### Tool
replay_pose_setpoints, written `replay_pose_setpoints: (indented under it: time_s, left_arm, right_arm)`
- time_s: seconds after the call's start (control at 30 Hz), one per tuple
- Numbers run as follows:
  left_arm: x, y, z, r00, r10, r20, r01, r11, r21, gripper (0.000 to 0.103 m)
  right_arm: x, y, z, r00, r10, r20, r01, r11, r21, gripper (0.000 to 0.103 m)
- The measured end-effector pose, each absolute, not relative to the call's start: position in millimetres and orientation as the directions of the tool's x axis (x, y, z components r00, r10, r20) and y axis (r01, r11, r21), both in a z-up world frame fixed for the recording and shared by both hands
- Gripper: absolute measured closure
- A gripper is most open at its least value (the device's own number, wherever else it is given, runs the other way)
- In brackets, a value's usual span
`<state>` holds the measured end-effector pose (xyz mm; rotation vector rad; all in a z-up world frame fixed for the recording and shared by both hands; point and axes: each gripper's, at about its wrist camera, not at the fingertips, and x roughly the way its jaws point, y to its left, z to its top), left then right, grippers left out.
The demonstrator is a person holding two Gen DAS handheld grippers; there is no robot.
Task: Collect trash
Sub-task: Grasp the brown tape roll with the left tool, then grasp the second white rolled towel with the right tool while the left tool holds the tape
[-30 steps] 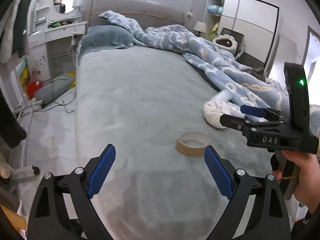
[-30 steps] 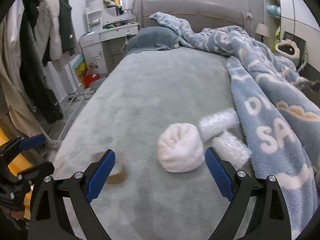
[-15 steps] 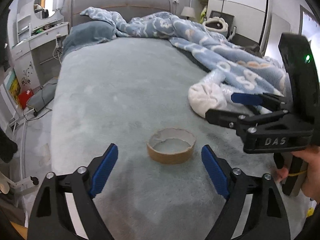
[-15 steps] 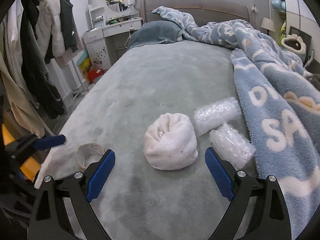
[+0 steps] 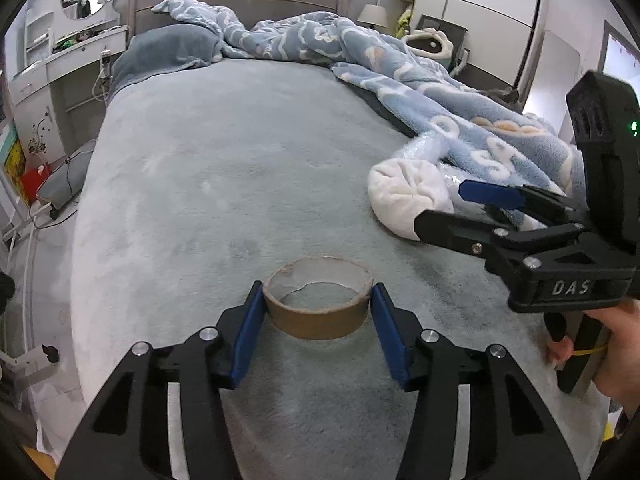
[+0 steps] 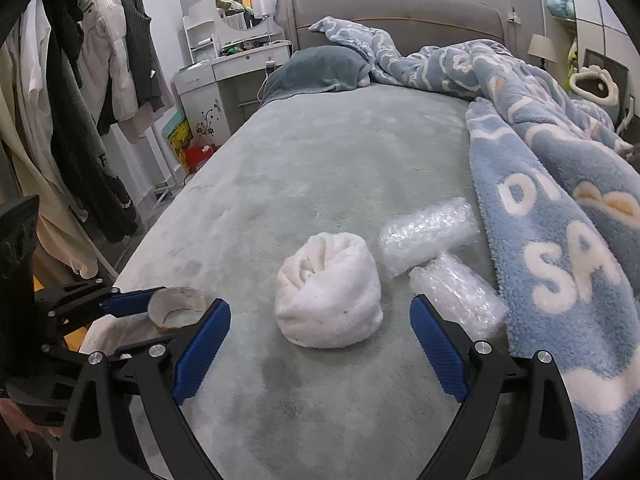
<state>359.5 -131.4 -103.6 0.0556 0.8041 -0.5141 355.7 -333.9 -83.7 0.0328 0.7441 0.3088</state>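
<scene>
An empty brown cardboard tape roll (image 5: pixel 319 305) lies on the grey bed (image 5: pixel 224 168). My left gripper (image 5: pixel 319 307) has closed around it, both blue pads touching its sides; the roll also shows in the right wrist view (image 6: pixel 176 307). My right gripper (image 6: pixel 320 346) is open and empty just in front of a white rolled cloth bundle (image 6: pixel 329 290), also in the left wrist view (image 5: pixel 404 194). Two bubble-wrap rolls (image 6: pixel 430 234) (image 6: pixel 458 294) lie right of the bundle.
A blue fleece blanket (image 6: pixel 560 216) covers the bed's right side. A pillow (image 5: pixel 168 54) lies at the head. A clothes rack (image 6: pixel 80 120) and white dresser (image 6: pixel 236 76) stand left of the bed, with the bed's left edge close to the roll.
My left gripper moved forward onto the tape roll and narrowed until its pads met the roll's sides. My right gripper crept closer to the white bundle and stayed open.
</scene>
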Motion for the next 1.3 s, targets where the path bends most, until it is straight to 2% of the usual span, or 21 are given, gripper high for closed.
replay_pose_setpoints:
  time_s: [0.3, 0.4, 0.47, 0.57, 0.7, 0.87, 1.2, 1.3]
  left_arm:
    - [357, -102, -86, 0.620, -0.400, -0.675, 0.385, 0.905, -0.183, 0.047]
    - [354, -93, -82, 0.628, -0.391, -0.673, 0.381, 0.909, -0.172, 0.047]
    - [353, -88, -80, 0.632, -0.385, -0.672, 0.377, 0.911, -0.168, 0.047]
    - [351, -76, -77, 0.640, -0.379, -0.668, 0.359, 0.917, -0.177, 0.047]
    - [347, -64, -71, 0.652, -0.375, -0.659, 0.350, 0.920, -0.177, 0.047]
    - [338, -55, -65, 0.665, -0.350, -0.660, 0.335, 0.929, -0.156, 0.047]
    - [310, -25, -58, 0.694, -0.282, -0.662, 0.272, 0.955, -0.122, 0.047]
    - [301, -15, -58, 0.698, -0.257, -0.668, 0.260, 0.961, -0.098, 0.047]
  right_arm:
    - [365, -318, -87, 0.685, 0.222, -0.693, -0.247, 0.967, 0.066, 0.027]
    - [369, -303, -92, 0.682, 0.148, -0.716, -0.245, 0.969, -0.032, 0.037]
    - [371, -296, -95, 0.678, 0.101, -0.728, -0.237, 0.968, -0.087, 0.048]
    - [372, -292, -96, 0.683, 0.059, -0.728, -0.215, 0.969, -0.123, 0.053]
    - [368, -289, -92, 0.698, 0.037, -0.715, -0.198, 0.970, -0.144, 0.055]
    - [363, -285, -81, 0.707, 0.074, -0.703, -0.202, 0.974, -0.101, 0.055]
    - [332, -265, -58, 0.700, 0.237, -0.674, -0.238, 0.967, 0.092, 0.055]
    - [317, -254, -48, 0.707, 0.262, -0.657, -0.251, 0.961, 0.113, 0.055]
